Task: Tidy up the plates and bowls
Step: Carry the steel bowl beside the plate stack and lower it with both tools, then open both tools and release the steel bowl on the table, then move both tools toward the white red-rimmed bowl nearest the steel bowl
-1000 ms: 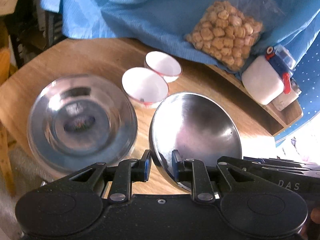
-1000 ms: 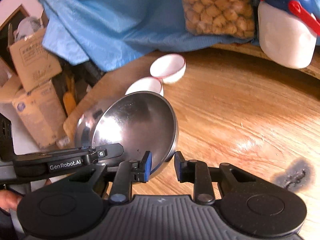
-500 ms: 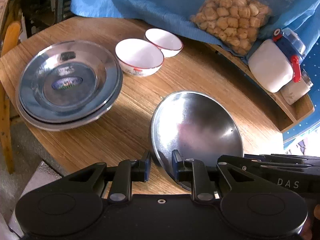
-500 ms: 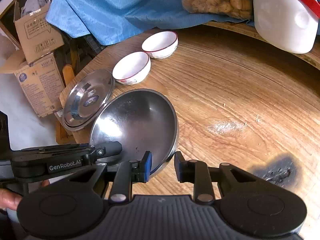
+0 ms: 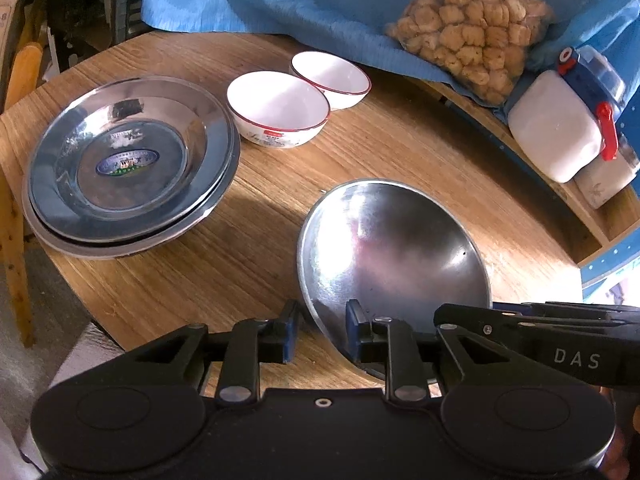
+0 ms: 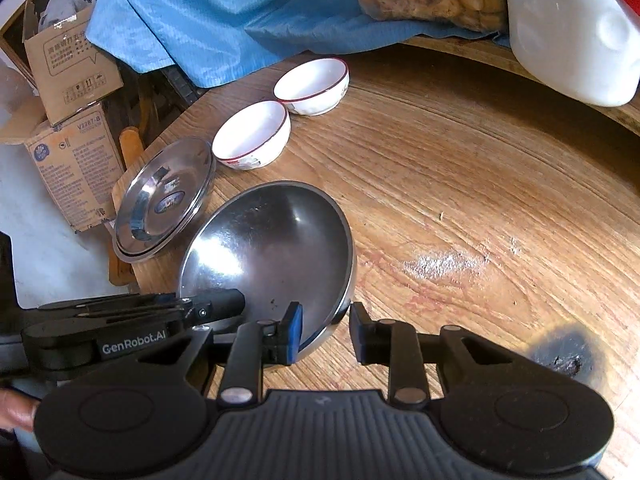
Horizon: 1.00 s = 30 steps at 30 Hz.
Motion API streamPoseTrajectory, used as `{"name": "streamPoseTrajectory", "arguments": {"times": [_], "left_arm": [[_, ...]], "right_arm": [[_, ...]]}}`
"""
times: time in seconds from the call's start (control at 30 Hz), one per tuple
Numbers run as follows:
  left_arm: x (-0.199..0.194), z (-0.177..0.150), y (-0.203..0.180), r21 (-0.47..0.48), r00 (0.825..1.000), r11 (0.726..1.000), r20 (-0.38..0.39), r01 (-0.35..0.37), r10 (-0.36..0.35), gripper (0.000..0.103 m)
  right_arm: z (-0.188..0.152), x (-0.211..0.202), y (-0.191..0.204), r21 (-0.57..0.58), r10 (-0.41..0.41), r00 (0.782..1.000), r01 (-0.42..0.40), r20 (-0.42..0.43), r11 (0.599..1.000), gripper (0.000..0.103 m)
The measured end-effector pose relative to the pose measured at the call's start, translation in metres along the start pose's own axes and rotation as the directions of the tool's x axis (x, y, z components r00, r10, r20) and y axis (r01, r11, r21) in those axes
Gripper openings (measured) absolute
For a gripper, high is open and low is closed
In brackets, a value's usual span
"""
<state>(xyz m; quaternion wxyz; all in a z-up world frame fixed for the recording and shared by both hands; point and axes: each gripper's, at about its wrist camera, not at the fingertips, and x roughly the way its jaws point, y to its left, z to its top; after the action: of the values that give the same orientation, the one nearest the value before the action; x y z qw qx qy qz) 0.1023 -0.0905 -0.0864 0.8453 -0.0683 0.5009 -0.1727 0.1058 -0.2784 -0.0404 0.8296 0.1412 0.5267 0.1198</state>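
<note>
Left wrist | left hand-held gripper [image 5: 318, 334] opening, steel bowl [image 5: 394, 264] rim between | right hand-held gripper [image 6: 325, 330] likewise

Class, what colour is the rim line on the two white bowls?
Red: a thin line round the rim of each white bowl, clearest in the left wrist view.

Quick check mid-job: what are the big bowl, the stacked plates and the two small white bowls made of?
Big bowl: polished metal, likely stainless steel, with mirror glare and a thin rim. Stacked plates: the same shiny metal, reflecting the room, with a sticker in the centre. White bowls: glossy white with a red rim line, ceramic or melamine; can't tell which.
</note>
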Motion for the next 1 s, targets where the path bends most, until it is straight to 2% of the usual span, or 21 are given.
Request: {"name": "streamPoseTrajectory", "arguments": {"times": [0.13,0.23,0.3,0.4,0.47,0.57,0.67,0.77,1.0], "left_arm": [[-0.002,0.002,-0.001,0.017,1.000,1.000,-0.007,-0.017,0.018,0.031],[-0.008,0.002,-0.002,0.039,1.000,0.999,0.007,-0.027,0.027,0.049],[-0.014,0.003,-0.003,0.045,0.999,0.998,0.029,-0.044,0.043,0.069],[-0.022,0.005,-0.003,0.049,0.997,0.996,0.045,-0.071,0.069,0.081],[-0.027,0.008,-0.003,0.056,0.995,0.995,0.048,-0.086,0.083,0.085],[-0.036,0.013,-0.004,0.066,0.991,0.990,0.068,-0.123,0.119,0.096],[-0.046,0.019,-0.004,0.071,0.982,0.983,0.097,-0.168,0.161,0.101],[-0.053,0.024,-0.002,0.054,0.970,0.975,0.131,-0.215,0.206,0.101],[-0.060,0.030,0.009,0.026,0.961,0.971,0.147,-0.238,0.232,0.102]], "right_arm": [[-0.003,-0.001,-0.004,0.032,-0.002,1.000,0.001,0.011,0.999,0.046],[-0.005,-0.005,-0.008,0.051,-0.015,0.999,0.013,0.031,0.999,0.058],[-0.007,-0.008,-0.010,0.069,-0.022,0.999,0.020,0.038,0.997,0.065],[-0.007,-0.011,-0.011,0.084,-0.034,0.998,0.030,0.055,0.996,0.076],[-0.006,-0.013,-0.009,0.086,-0.040,0.997,0.033,0.072,0.996,0.087],[-0.006,-0.018,-0.005,0.089,-0.043,0.994,0.034,0.101,0.995,0.099],[-0.006,-0.019,-0.002,0.095,-0.058,0.990,0.047,0.126,0.994,0.102],[-0.005,-0.018,-0.001,0.108,-0.074,0.988,0.060,0.134,0.992,0.103],[-0.007,-0.018,0.009,0.093,-0.072,0.989,0.060,0.129,0.994,0.103]]}}
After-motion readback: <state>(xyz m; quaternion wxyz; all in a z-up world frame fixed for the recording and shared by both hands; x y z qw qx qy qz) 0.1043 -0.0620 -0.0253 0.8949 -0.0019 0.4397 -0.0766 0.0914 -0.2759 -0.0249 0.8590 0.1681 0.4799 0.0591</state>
